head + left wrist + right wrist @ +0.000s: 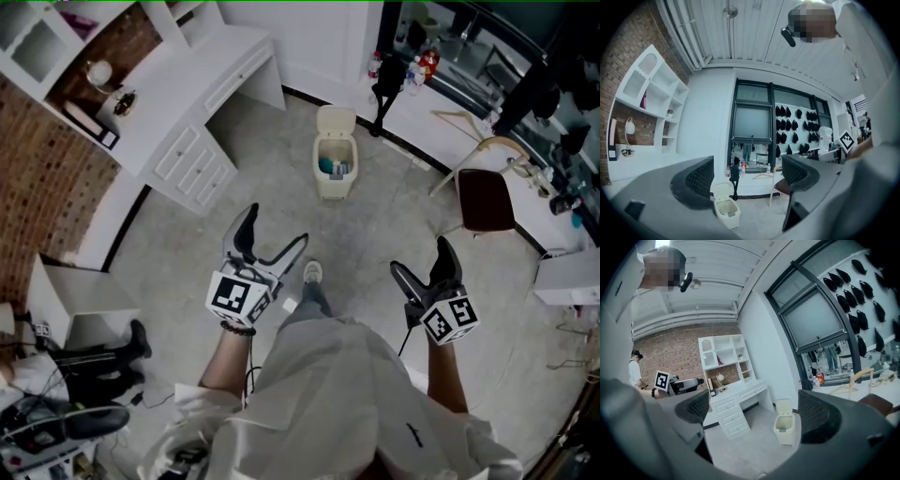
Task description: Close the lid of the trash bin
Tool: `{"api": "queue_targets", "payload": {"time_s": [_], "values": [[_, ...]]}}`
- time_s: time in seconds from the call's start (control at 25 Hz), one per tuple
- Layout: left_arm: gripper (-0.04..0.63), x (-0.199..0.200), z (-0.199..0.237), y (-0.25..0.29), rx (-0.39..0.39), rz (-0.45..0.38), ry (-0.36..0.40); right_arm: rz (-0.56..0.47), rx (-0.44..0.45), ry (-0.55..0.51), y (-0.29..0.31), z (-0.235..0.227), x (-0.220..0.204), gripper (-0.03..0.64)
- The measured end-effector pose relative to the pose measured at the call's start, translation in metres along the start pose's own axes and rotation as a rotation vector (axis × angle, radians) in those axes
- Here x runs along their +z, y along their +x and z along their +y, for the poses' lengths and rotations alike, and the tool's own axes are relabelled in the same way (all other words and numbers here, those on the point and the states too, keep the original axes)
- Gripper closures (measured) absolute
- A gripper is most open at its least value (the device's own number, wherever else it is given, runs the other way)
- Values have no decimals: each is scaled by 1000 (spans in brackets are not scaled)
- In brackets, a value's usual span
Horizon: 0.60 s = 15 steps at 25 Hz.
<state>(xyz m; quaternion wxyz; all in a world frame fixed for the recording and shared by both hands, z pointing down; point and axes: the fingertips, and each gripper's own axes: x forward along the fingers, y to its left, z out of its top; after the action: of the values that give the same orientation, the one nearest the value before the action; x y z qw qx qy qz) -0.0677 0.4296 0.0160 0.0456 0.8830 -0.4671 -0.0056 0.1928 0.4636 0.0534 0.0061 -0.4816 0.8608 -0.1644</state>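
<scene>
Cream trash bin (328, 187) open, upper centre of frame.
Lid (336, 119) upright; left gripper (275, 227) and right gripper (419, 256) both released, empty, well apart from it.

The trash bin (335, 187) is smooth plastic, the floor (375, 234) matt concrete, the wall (33, 187) brick.
</scene>
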Motion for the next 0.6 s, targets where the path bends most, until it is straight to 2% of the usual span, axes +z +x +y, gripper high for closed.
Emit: {"api": "queue_targets", "payload": {"time_s": [0.6], "values": [[158, -4, 145, 148, -84, 28, -14, 11, -20, -7, 187, -51, 39, 37]]}}
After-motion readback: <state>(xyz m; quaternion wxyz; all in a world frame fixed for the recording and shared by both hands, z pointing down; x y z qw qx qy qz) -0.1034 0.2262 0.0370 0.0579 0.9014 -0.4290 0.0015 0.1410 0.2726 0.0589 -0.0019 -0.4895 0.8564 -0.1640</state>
